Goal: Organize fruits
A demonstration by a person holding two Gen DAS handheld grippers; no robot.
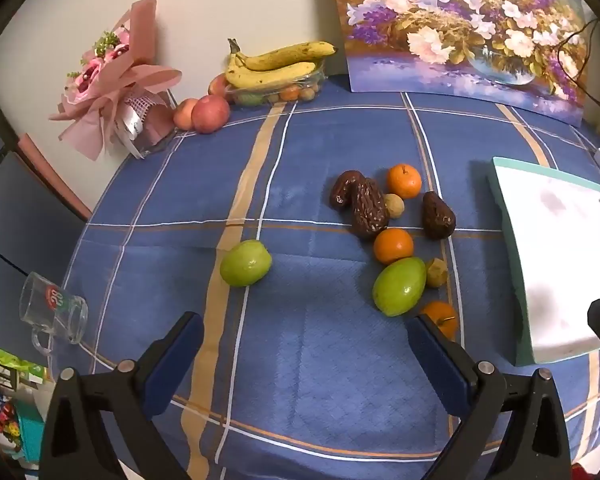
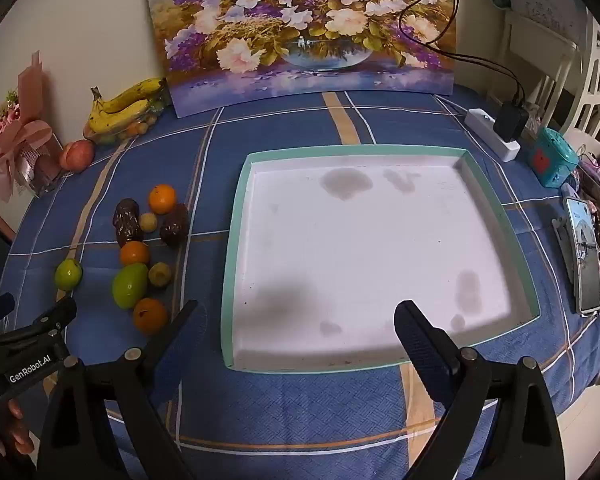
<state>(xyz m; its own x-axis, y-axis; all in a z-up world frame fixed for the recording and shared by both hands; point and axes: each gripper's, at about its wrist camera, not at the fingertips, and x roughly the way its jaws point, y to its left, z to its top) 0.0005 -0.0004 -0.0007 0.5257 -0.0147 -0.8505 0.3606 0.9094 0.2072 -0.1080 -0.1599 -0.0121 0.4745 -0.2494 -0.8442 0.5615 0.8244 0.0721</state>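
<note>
Loose fruits lie on the blue checked tablecloth: a green fruit [image 1: 245, 263] alone at the left, a larger green one [image 1: 399, 286], three oranges [image 1: 404, 181], dark brown wrinkled fruits [image 1: 367, 209] and small yellowish ones [image 1: 393, 203]. The cluster also shows in the right wrist view [image 2: 130, 285]. A white tray with a teal rim [image 2: 235, 248] is empty and sits right of the fruits [image 1: 512, 248]. My left gripper [image 1: 304, 334] is open and empty, just short of the fruits. My right gripper [image 2: 295, 320] is open and empty over the tray's near edge.
Bananas on a clear fruit container [image 1: 275, 68], apples [image 1: 209, 114] and a pink bouquet [image 1: 115, 80] stand at the back left. A flower painting [image 2: 304, 28] leans on the wall. A glass mug [image 1: 53, 308] lies at the left edge. A phone [image 2: 586, 264] and power strip [image 2: 496, 132] are right.
</note>
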